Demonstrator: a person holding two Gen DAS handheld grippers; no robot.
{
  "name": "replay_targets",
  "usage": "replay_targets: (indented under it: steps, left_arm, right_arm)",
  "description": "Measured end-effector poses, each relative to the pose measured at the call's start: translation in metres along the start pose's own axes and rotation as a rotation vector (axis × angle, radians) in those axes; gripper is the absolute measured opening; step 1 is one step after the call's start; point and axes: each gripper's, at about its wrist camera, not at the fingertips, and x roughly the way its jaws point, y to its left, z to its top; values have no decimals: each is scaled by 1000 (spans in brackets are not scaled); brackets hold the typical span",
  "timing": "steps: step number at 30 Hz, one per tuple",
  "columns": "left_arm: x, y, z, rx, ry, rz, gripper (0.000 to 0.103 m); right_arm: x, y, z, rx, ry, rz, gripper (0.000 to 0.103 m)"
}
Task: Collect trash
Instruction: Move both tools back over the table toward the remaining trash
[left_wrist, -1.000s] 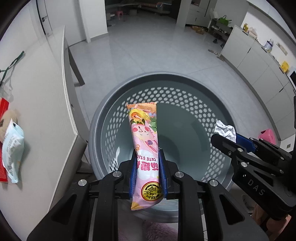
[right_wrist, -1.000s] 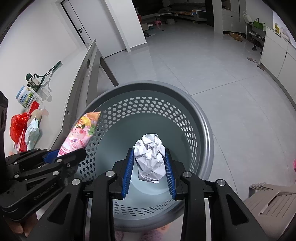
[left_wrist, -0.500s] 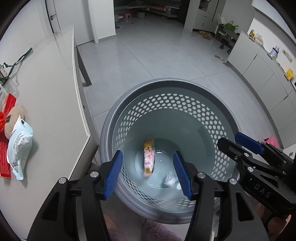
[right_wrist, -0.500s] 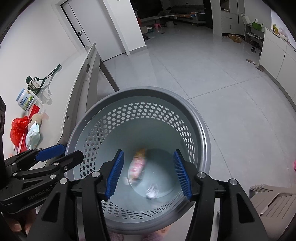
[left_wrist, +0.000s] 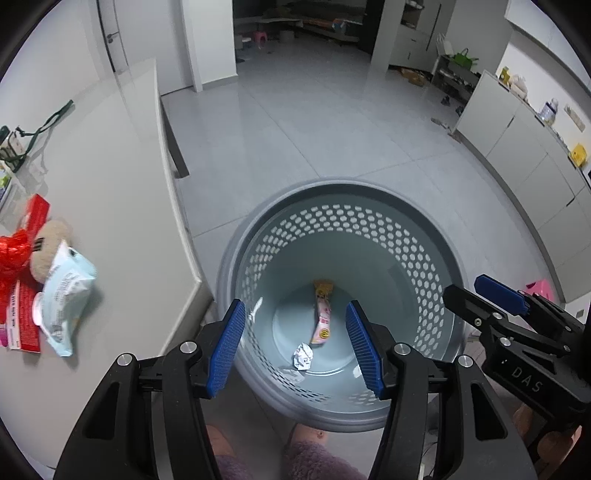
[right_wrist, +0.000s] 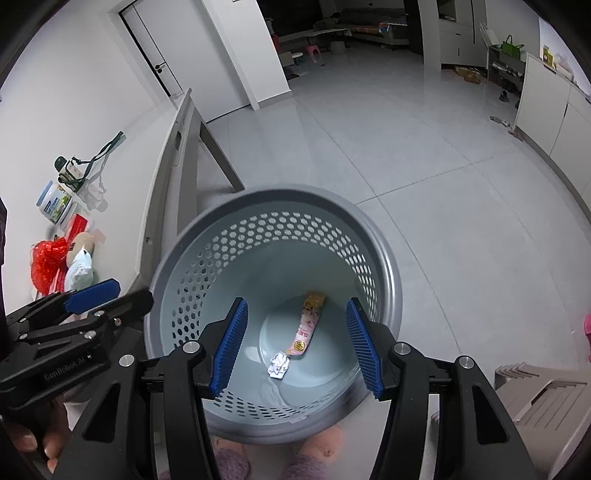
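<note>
A grey perforated basket (left_wrist: 424, 236) stands on the floor beside the table; it also shows in the right wrist view (right_wrist: 384, 258). At its bottom lie a pink snack wrapper (left_wrist: 322, 316) (right_wrist: 307, 325) and a crumpled white paper ball (left_wrist: 303, 355) (right_wrist: 278, 364). My left gripper (left_wrist: 295, 347) is open and empty above the basket's near side. My right gripper (right_wrist: 295, 347) is open and empty above the basket too. Each gripper shows in the other's view: the right one (left_wrist: 495, 299), the left one (right_wrist: 107, 295).
The white table (left_wrist: 110, 177) is to the left. On it lie a light blue packet (left_wrist: 64, 284), a red wrapper (left_wrist: 13, 251), a red box (left_wrist: 22, 314), a beige plush (left_wrist: 50, 243) and a jar (right_wrist: 55, 203). Cabinets (left_wrist: 517, 140) line the right wall. A person's slippers (left_wrist: 314, 458) are below.
Both grippers opened and let go of the pink wrapper and the paper ball, which fell to the basket's bottom. Both grippers have since risen and drawn back a little.
</note>
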Motion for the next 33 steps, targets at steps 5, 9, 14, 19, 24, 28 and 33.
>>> replay_targets:
  steps: [5,9,14,19,24,28,33]
  left_arm:
    - [-32,14,6,-40,-53,30,56]
    - [-62,36,7,-102,-105,69,59]
    - [-96,71,-3,-180,-139,134,59]
    - [-130,116,-18,-258,-163,195,59]
    - [-156,169,-34,-330,-185,238,61]
    - [-171,206,-44,-364,-190,239,61]
    - [-194,250,-59,-368,-226,241,61]
  right_arm:
    - [-18,15,11,-47,-1,23,55]
    - [-30,39,21,-108,-11,60,56]
    - [-36,80,30,-203,-6,120,56]
    - [-36,133,34,-292,19,188,57]
    - [-40,186,38,-364,14,227,57]
    - [-45,231,40,-401,7,226,57]
    - [-49,272,40,-416,-7,211,59]
